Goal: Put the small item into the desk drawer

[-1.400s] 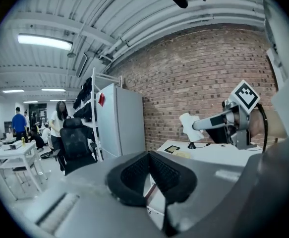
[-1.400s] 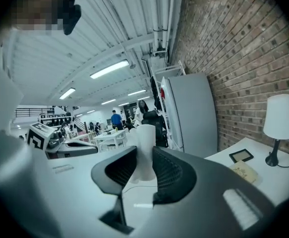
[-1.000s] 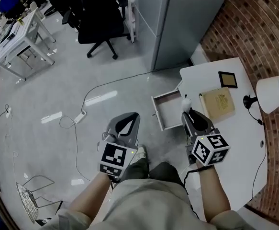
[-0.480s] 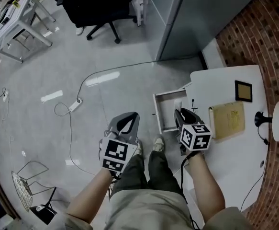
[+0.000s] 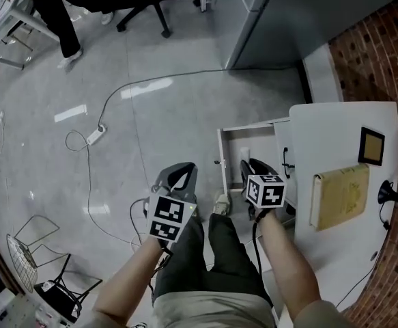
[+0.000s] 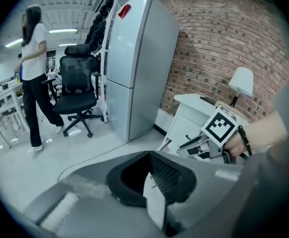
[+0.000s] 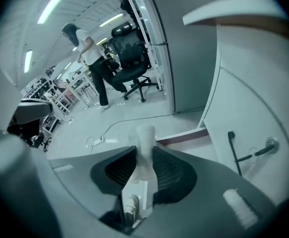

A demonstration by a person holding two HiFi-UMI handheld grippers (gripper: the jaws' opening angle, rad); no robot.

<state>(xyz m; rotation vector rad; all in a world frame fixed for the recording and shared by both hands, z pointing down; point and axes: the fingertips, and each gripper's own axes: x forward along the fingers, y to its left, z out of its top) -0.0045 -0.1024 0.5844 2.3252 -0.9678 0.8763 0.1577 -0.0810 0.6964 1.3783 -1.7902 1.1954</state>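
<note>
At drawer: right gripper; own view shows small item clamped.

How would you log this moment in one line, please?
right claw: shut on small white item, at open drawer | left claw: shut, empty | item: not released
</note>
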